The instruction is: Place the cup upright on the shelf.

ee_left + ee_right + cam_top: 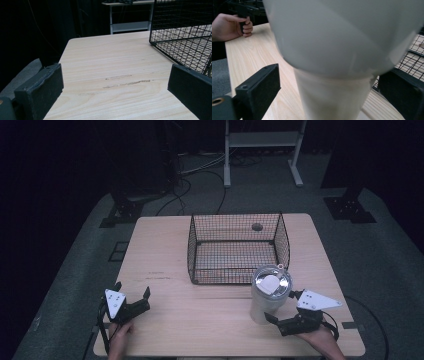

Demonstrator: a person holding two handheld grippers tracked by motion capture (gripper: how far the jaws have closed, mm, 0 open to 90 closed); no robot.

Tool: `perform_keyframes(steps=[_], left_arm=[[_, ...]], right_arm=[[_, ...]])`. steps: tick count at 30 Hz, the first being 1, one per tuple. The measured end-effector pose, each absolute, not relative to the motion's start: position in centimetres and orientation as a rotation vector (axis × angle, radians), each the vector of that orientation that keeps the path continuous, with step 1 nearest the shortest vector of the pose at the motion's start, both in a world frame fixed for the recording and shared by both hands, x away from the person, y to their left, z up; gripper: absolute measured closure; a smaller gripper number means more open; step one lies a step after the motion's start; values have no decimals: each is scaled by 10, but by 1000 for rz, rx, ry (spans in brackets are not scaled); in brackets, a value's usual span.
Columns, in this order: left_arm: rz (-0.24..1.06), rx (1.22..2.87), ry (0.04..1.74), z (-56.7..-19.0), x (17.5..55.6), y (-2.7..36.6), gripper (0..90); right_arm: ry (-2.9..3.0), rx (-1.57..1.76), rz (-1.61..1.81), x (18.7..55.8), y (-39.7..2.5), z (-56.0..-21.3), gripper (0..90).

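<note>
The tall white tumbler with a clear round lid (269, 292) stands upright on the pale wooden desk (200, 320), just in front of the black wire basket (235, 247) and close to its near right corner. The right claw (286, 306) sits right beside the tumbler's lower body, on its right and slightly nearer the person. Its jaws are spread, one reaching toward the base and the other up by the lid's edge. In the right gripper view the tumbler (337, 62) stands straight between the two black pads, narrow foot low and wider body above. A gap shows on the left side, so I judge the jaws are around it and not yet pinching.

The cup's long axis is vertical and the jaws straddle it from the side, so the coming squeeze turns on the pads closing level across the narrow lower section.

The left claw (132, 292) rests well apart at the desk's near left corner, jaws spread and empty, pointed at bare wood with the basket's corner (180, 32) off to its right. The right hand is plainly the nearer one.

Hard to read: the right pad's contact with the tumbler is hidden behind its bulge, and the upper body is blurred, so I can't tell whether that side touches. A small dark spot (257, 226) lies beyond or inside the basket's far side; I cannot tell which.
</note>
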State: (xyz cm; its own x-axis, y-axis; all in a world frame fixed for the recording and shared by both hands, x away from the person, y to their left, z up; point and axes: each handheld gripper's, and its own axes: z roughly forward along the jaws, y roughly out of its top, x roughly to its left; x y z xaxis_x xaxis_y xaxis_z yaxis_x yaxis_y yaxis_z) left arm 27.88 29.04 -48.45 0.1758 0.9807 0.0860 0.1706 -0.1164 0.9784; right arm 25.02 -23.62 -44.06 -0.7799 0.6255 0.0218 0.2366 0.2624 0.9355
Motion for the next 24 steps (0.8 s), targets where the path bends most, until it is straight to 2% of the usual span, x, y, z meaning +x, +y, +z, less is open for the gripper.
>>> perform_keyframes(steps=[14,24], left_arm=[[1063,1494,1159,-484,279,291,0],[1061,1494,1157,-485,279,291,0]], right_arm=[[2138,786,1534,261,-223,-449,34],[2102,775,1550,266,-217,-453,74]])
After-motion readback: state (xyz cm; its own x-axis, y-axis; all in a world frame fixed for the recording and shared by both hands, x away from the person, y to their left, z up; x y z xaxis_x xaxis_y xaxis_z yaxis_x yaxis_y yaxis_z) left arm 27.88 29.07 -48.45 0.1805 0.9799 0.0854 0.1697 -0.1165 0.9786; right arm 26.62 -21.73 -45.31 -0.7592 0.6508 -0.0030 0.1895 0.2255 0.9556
